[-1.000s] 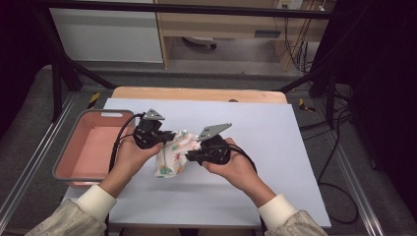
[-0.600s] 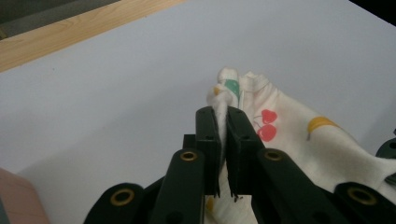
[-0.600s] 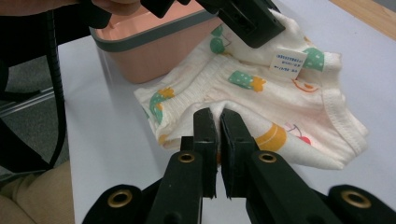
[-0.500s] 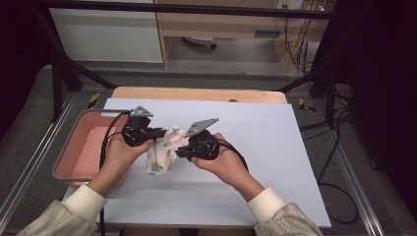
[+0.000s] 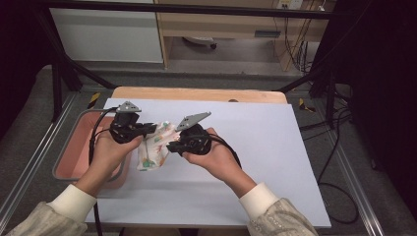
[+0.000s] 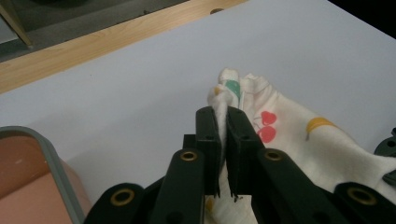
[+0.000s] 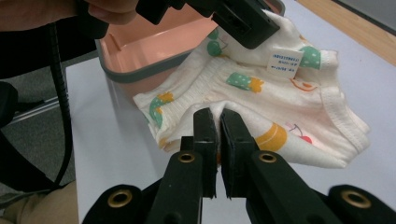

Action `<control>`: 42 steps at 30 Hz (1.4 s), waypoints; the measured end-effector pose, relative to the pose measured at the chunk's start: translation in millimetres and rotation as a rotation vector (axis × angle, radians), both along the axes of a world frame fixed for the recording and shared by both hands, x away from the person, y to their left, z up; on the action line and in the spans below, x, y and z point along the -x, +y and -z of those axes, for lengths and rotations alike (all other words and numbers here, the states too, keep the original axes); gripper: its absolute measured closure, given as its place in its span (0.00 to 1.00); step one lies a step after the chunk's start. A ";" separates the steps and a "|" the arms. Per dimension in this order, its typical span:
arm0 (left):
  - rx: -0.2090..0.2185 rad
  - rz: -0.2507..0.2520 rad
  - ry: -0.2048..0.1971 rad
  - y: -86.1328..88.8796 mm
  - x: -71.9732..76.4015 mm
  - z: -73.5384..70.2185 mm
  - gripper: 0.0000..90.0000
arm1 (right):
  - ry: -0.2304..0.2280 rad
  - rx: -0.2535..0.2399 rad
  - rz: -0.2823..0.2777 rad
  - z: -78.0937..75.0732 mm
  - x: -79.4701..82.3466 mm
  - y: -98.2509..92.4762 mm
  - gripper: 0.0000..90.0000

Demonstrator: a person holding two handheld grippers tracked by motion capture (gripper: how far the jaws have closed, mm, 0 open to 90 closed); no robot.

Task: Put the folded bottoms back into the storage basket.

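From the high view, both my grippers had carried the small printed garment (image 5: 153, 145) toward nine o'clock, nearer the pink tray (image 5: 66, 156), so dropping it in looked close. In the left gripper view, my left gripper (image 6: 223, 122) stayed clamped on a cherry-printed hem. In the right gripper view, my right gripper (image 7: 218, 122) pinched a fold above the tabletop (image 7: 112, 154).

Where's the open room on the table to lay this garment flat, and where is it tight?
Free: the white table top right of the right gripper, out to its right edge, and the strip nearest the person. Crowded: the left side, where the left gripper and the fruit-print garment hang beside the pink bin.
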State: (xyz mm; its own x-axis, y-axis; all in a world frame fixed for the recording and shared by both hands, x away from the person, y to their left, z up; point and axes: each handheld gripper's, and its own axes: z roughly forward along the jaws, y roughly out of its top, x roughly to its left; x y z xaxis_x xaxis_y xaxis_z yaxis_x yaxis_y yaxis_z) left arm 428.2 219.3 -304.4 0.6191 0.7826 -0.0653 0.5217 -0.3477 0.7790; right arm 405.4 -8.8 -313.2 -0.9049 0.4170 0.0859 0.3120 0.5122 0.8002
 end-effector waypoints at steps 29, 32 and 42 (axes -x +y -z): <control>0.045 -0.087 -0.038 41.9 -5.2 -28.8 0.95 | -0.013 -0.087 0.011 -23.7 -24.2 32.7 0.96; 0.048 -0.098 -0.044 47.5 -5.9 -31.3 0.95 | -0.012 -0.104 0.020 -25.7 -29.0 35.4 0.96; 0.046 -0.125 -0.049 62.5 -7.2 -33.7 0.95 | -0.023 -0.124 0.022 -28.7 -35.4 52.1 0.96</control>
